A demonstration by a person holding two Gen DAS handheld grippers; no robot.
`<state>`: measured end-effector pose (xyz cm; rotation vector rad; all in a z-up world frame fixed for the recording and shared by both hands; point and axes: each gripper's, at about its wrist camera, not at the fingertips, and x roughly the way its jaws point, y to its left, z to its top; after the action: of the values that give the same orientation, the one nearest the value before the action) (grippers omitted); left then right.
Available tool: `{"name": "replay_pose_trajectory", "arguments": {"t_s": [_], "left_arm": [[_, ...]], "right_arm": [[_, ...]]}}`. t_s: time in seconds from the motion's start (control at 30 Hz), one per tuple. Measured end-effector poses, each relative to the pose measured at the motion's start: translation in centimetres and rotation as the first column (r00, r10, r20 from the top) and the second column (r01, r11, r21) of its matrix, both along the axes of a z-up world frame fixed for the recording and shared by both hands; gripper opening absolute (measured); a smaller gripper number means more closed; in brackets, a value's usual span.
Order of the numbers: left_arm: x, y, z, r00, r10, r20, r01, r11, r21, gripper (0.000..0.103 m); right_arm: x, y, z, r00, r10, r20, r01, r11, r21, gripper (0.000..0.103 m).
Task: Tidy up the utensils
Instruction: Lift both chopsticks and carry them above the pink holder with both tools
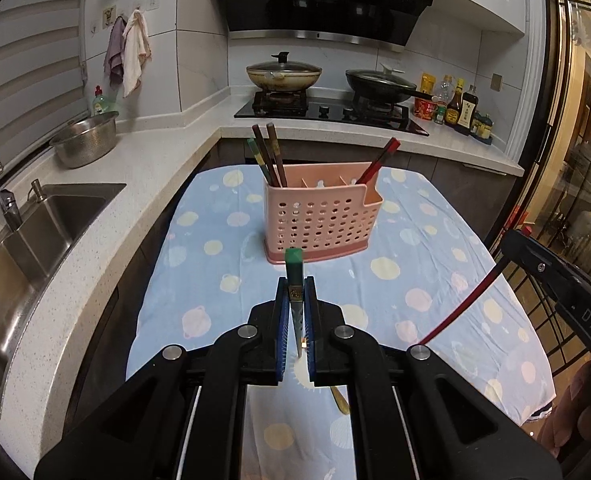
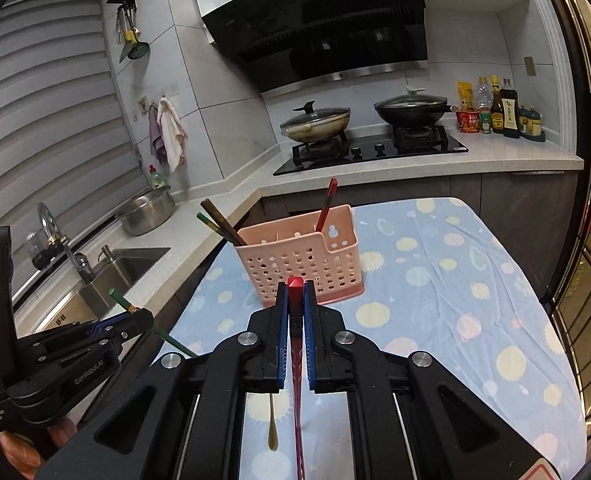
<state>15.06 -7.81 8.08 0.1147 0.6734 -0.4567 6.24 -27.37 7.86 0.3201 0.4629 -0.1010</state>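
Item: green-topped slender chopstick (image 1: 294, 276), clenched between the blue-padded jaws of the left gripper (image 1: 295, 292), square end projecting just ahead of the fingertips, tapered end running back under the claw. Companion item: red lacquered chopstick (image 2: 295, 292), pinched likewise in the right gripper (image 2: 295, 294), its long shaft trailing back beneath the claw. Destination: pink perforated plastic utensil caddy (image 1: 319, 216), standing straight ahead of both claws on the blue spotted tablecloth (image 1: 435, 280); its left compartment holds dark brown chopsticks (image 1: 273, 152), its right compartment one matching red chopstick (image 1: 379, 160). Remaining stock: a gold-coloured metal spoon (image 2: 272, 428), lying on the cloth below and behind the right claw. Handling, by judgement: both sticks light, rigid, smooth and likely slippery, prone to pivoting in a narrow pinch; best held near the thick square end, as here, leaving the thin tip free to drop into a compartment. The caddy is probably light enough to tip if knocked.
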Motion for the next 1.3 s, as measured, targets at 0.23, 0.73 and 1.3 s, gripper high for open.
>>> {"name": "replay_pose_trajectory", "arguments": {"t_s": [0.23,0.73,1.3], "left_arm": [[2.0,-0.8,2.9,0.999,-0.001,0.049,0.003,1.000,-0.027,0.007],[8.1,-4.0,11.6,0.976,0.011,0.216,0.016,0.992,-0.127,0.007],[16.3,-6.9,9.7,0.981,0.037,0.191,-0.019,0.995,-0.096,0.007]], "right_arm": [[1.6,-0.9,2.0,0.999,-0.002,0.046,0.002,1.000,-0.015,0.007],[8.4,-4.4,10.4,0.965,-0.044,0.257,0.051,0.998,-0.020,0.007],[19.0,-5.1,7.7,0.984,-0.040,0.176,0.049,0.998,-0.048,0.007]]}}
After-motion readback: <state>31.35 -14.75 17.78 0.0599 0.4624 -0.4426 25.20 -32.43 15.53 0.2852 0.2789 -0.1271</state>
